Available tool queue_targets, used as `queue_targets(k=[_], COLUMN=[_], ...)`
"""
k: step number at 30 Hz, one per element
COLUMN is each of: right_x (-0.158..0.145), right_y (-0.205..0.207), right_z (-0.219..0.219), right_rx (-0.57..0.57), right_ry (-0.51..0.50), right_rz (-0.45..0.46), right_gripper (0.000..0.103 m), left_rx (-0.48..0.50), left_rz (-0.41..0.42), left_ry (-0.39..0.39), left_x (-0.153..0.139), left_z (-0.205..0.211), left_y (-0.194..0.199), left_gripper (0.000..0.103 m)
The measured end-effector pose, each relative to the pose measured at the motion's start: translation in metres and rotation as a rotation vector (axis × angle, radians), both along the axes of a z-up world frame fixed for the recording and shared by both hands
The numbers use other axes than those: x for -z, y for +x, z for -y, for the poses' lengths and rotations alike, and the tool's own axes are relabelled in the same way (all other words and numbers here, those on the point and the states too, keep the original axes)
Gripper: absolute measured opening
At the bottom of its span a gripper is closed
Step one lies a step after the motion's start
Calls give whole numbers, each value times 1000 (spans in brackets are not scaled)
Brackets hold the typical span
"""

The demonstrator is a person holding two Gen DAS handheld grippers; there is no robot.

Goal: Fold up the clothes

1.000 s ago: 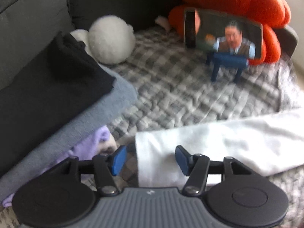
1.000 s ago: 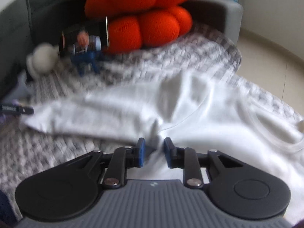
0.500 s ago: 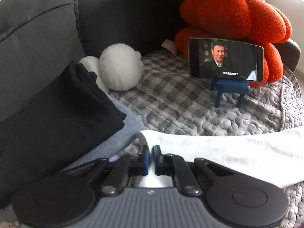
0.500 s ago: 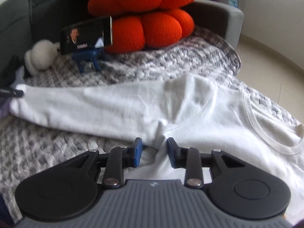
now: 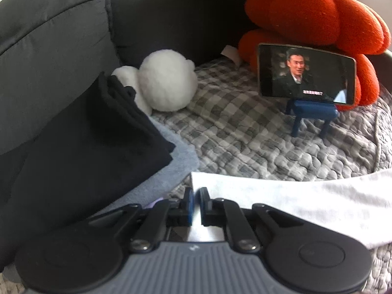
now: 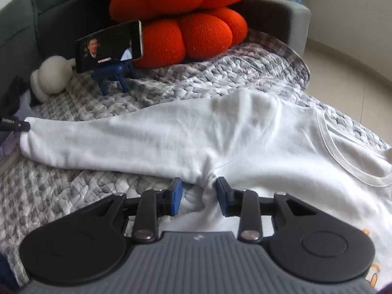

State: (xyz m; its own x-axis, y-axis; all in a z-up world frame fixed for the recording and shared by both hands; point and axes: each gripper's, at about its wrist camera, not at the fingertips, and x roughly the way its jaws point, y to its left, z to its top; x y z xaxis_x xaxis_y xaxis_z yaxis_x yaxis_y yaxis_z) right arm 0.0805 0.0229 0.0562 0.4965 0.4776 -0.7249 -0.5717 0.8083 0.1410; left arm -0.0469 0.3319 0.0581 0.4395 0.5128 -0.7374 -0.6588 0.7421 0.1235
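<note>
The long-sleeved white shirt (image 6: 245, 142) was plain white, with a tiny bit of orange print near its bottom edge. It lay on a quilted blanket (image 5: 245, 132) with grey and white checks. The knobbly knitted cushion (image 6: 186, 24) was bright orange. The round fluffy toy (image 5: 164, 83) was white. One folded cloth (image 5: 85, 147) was black, on a pale blue-grey one (image 5: 176, 169). The small phone stand (image 5: 311, 112) was dark blue.

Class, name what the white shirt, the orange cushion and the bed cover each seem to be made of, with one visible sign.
White shirt: soft matte knit, probably cotton; it creases loosely and has a ribbed collar.
Orange cushion: fuzzy knitted or plush fabric; fine nap on bulging lobes.
Bed cover: quilted woven cloth, grey-white check; puckered stitched squares.
</note>
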Motion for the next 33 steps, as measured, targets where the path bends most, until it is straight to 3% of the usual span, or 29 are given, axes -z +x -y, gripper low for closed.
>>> queue_targets(k=[2,5,9,13,19,23,26,33], right_x=[-11,-25,-16,-2,-12,-10,-7,-17], right_y=[3,3,1,-9,-8,-3,-2,-2], right_z=[14,31,32,27,49,59,66,70], right_rx=[-2,42,39,-9,19,73,87,65], right_ry=[104,150,75,-12,13,-65,-109,-69], right_rz=[-50,-41,-90,-97,-100,-89,-89,-64], right_gripper=[40,40,40,40,34,34,34,35], left_rx=[0,-4,49,220,444,483,476,462], left_rz=[2,16,49,76,86,97,101,133], left_ry=[4,31,31,-24,-307,-461,-532,-444], left_x=[-3,-10,-23,-33,-27,-8,7,20], left_z=[2,7,24,64,133,173,190,199], left_y=[-2,-3,-4,3,32,64,84,98], left_gripper=[9,9,9,9,16,28,29,27])
